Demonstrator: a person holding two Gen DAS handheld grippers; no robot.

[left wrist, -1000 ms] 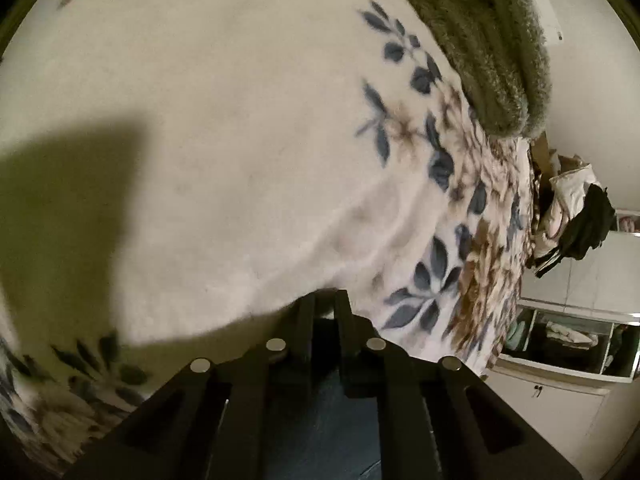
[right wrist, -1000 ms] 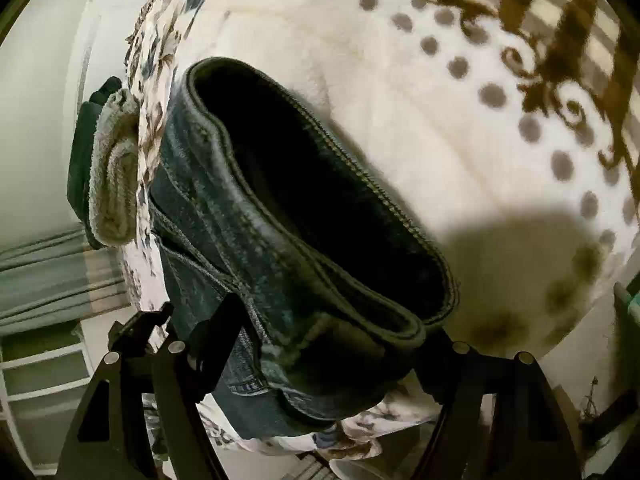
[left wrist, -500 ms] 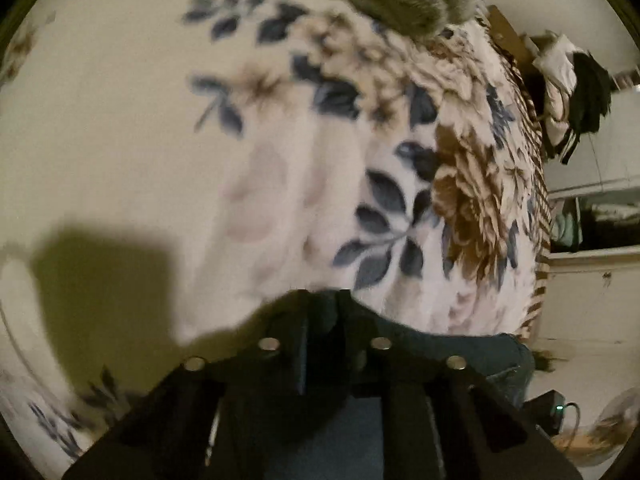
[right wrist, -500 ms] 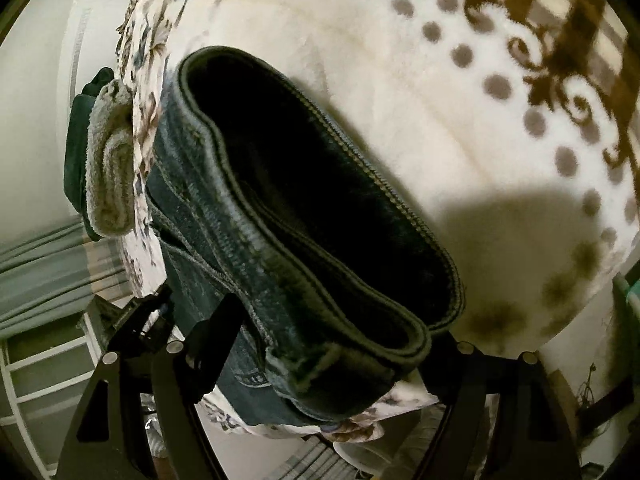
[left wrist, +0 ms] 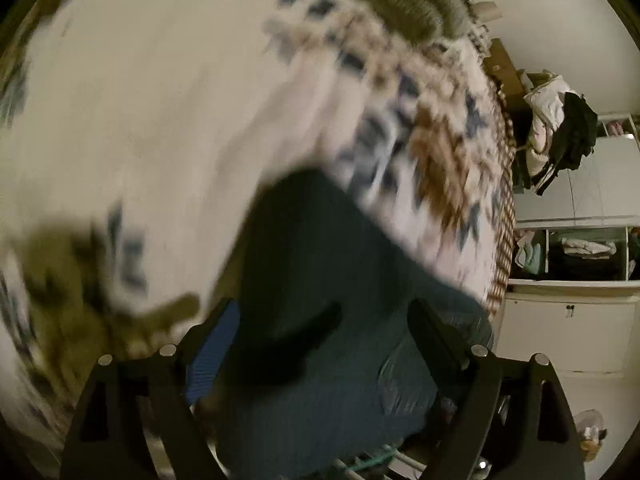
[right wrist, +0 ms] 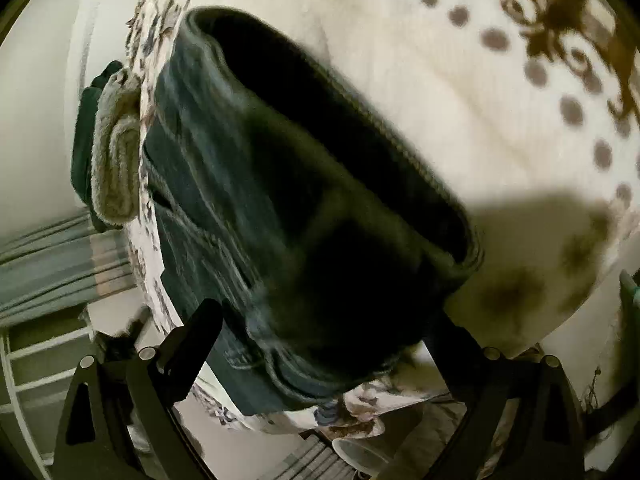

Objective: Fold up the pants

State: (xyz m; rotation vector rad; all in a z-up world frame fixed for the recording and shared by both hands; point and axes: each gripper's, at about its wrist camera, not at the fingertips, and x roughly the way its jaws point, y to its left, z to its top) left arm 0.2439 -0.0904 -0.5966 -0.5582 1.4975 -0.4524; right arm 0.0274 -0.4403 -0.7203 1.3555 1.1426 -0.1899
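Note:
The dark blue denim pants point(right wrist: 248, 184) lie folded in a thick bundle on the cream floral blanket point(right wrist: 460, 92). In the right wrist view my right gripper point(right wrist: 320, 320) is open, with its fingers on either side of the near end of the bundle. In the left wrist view the pants point(left wrist: 332, 300) fill the lower middle, blurred by motion. My left gripper point(left wrist: 324, 320) is open, its fingers spread wide on either side of the denim.
A grey-green knitted cloth point(right wrist: 114, 160) lies at the blanket's far edge, also in the left wrist view point(left wrist: 404, 4). White cupboards with open shelves point(left wrist: 572, 256) and a heap of clothes point(left wrist: 560, 136) stand at the right. A white bowl point(right wrist: 360, 456) sits on the floor below.
My left gripper has opened from shut and let the denim go; the pants now lie between its spread fingers. The right gripper has stayed open around the bundle, shifting only slightly.

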